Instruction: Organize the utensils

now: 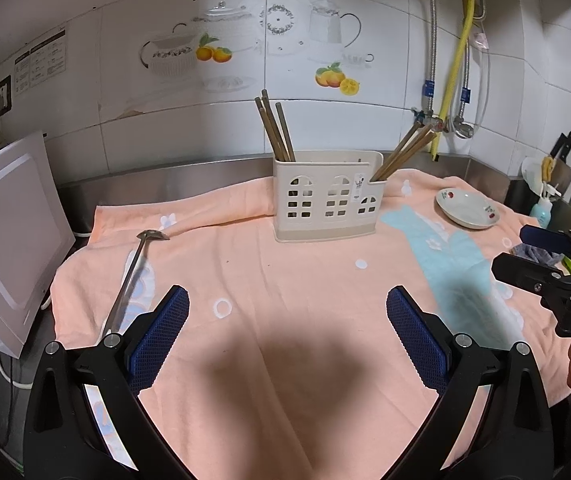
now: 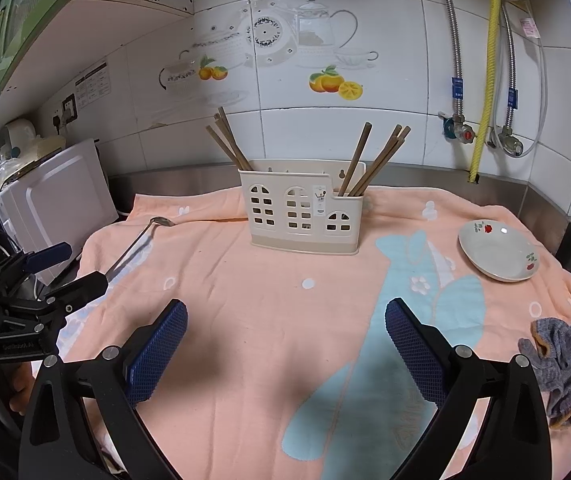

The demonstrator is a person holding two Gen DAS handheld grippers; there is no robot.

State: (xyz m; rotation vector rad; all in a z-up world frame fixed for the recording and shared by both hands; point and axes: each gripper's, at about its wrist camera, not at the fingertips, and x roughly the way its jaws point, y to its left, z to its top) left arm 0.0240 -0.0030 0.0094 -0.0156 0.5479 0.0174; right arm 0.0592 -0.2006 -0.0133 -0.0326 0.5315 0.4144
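A cream utensil holder with window cut-outs stands on the peach towel. Brown chopsticks lean in its left compartment and more chopsticks in its right one. A steel spoon lies on the towel at the left. My left gripper is open and empty, with the spoon handle just left of it. My right gripper is open and empty over the towel's middle. Each gripper also shows in the other's view, the right and the left.
A white saucer with red flowers sits on the towel at the right. A grey cloth lies at the right edge. A white appliance stands at the left. Knives and bottles stand far right. Tiled wall with pipes behind.
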